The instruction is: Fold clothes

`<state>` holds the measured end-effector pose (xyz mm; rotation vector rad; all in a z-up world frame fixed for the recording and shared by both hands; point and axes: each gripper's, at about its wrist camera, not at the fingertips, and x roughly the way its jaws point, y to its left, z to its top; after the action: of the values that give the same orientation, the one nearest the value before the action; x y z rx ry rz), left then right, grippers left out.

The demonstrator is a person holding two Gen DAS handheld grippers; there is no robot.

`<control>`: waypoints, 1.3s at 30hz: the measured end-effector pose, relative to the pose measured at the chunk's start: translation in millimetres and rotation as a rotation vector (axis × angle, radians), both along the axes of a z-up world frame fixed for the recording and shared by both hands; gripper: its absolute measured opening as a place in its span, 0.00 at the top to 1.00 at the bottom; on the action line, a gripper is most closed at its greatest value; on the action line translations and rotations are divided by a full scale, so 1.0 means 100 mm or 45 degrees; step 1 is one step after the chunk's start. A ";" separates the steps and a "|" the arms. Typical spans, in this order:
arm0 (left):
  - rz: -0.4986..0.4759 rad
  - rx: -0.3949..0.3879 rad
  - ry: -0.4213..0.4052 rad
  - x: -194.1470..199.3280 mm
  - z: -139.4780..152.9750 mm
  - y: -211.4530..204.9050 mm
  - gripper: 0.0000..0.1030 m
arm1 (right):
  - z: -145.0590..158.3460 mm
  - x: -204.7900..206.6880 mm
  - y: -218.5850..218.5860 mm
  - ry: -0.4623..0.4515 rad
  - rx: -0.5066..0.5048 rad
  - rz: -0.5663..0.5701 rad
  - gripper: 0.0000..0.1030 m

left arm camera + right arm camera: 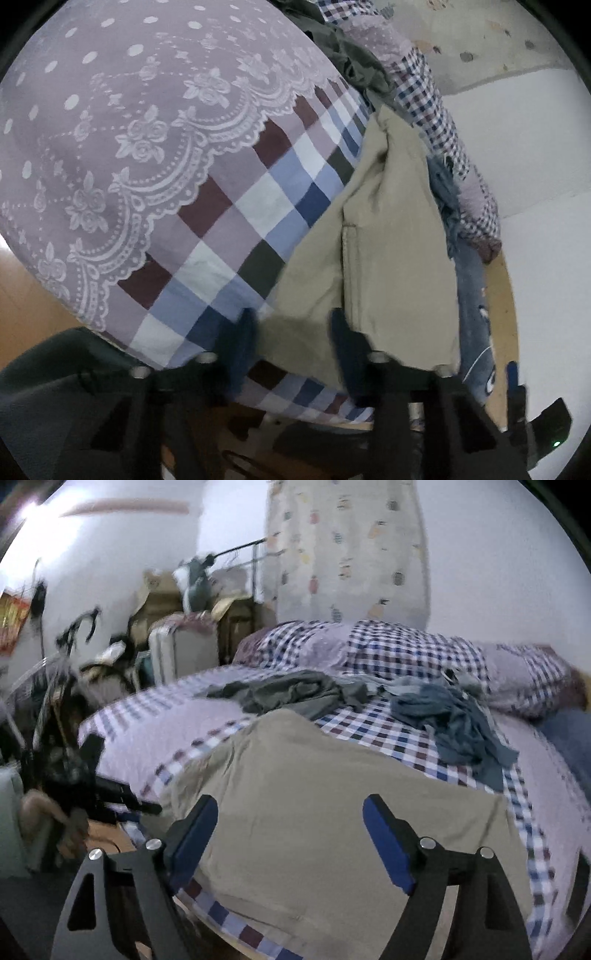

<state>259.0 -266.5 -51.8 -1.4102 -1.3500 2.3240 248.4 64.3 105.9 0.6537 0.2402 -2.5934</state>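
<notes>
With both tongs apart, left tongs (291, 332) and right tongs (290, 823) may drag the trousers (314, 805) off the bed (406, 738) edge.

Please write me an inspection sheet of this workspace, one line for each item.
Surface: bed with checked and lace-print lilac cover.
Job's things: flat beige cloth garment at near edge; crumpled dark green garment; crumpled blue-grey garment.
Clutter: checked pillows at the head.
Grippers: left tool open around beige edge; right tool open above it.
Cables: nothing seen.
Surroundings: pale suitcase, boxes, patterned curtain.
</notes>
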 end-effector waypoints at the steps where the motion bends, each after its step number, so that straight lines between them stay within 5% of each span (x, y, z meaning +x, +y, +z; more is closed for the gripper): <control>1: 0.003 0.020 0.001 0.01 -0.01 -0.02 0.67 | -0.03 0.00 -0.08 0.005 0.025 0.021 0.18; 4: -0.001 0.072 0.031 0.00 0.02 -0.04 0.88 | -0.10 0.00 -0.30 0.029 0.112 0.083 0.18; 7: -0.014 0.126 0.087 -0.02 0.08 -0.04 0.94 | -0.22 -0.01 -0.60 0.042 0.193 0.165 0.18; 16: -0.037 0.327 0.293 -0.04 0.25 -0.09 0.97 | -0.83 0.19 -1.68 0.128 0.495 0.432 0.18; 31: -0.073 0.465 0.449 -0.01 0.39 -0.18 0.98 | -1.54 -0.09 -2.41 0.357 0.833 0.279 0.21; 38: -0.017 0.452 0.461 -0.01 0.41 -0.26 0.97 | -1.55 -0.38 -2.52 0.321 0.843 0.224 0.93; 39: -0.002 0.435 0.463 -0.03 0.41 -0.28 0.92 | -1.52 -0.40 -2.50 0.311 0.822 0.228 0.93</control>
<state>256.3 -294.9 -10.3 -0.8437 -1.5280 2.0830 208.5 -185.9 -46.4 0.4827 1.1867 -2.3995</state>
